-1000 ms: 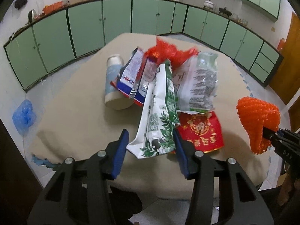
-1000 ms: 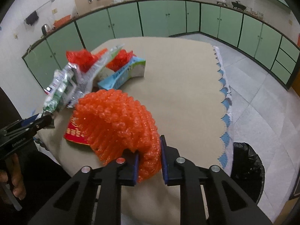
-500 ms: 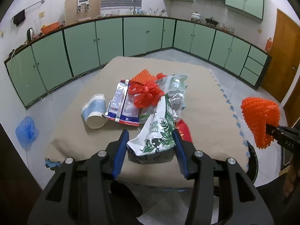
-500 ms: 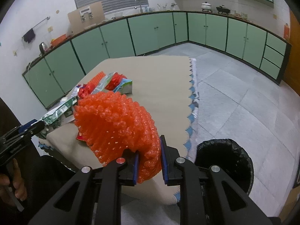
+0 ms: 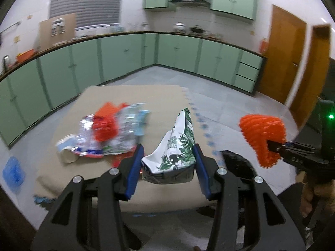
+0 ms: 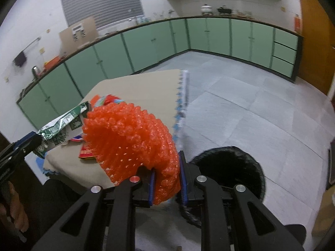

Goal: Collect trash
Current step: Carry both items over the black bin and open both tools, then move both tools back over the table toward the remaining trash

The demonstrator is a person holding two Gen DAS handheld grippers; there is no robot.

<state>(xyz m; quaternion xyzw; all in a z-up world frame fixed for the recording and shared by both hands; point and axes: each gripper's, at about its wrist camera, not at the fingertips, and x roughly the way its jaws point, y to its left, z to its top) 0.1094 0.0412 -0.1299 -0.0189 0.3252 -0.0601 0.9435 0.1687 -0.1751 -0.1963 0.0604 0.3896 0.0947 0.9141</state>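
My left gripper (image 5: 167, 163) is shut on a green-and-white snack bag (image 5: 178, 146) and holds it in the air over the near table edge. My right gripper (image 6: 166, 185) is shut on an orange foam fruit net (image 6: 132, 138), held off the table's right side, near and above a black-lined trash bin (image 6: 230, 167). The net also shows in the left wrist view (image 5: 261, 133), the bag in the right wrist view (image 6: 62, 123). A pile of wrappers (image 5: 108, 131) and a paper cup (image 5: 67, 152) lie on the tan table (image 5: 157, 96).
The bin (image 5: 236, 163) stands on the grey tiled floor by the table's right edge. Green cabinets (image 6: 159, 41) line the walls. A wooden door (image 5: 282, 62) is at the right. A blue bag (image 5: 12, 173) lies on the floor at the left.
Both grippers have pulled back and lifted away from the table with their loads. The right gripper has swung further toward the bin, which now sits closer beneath it.
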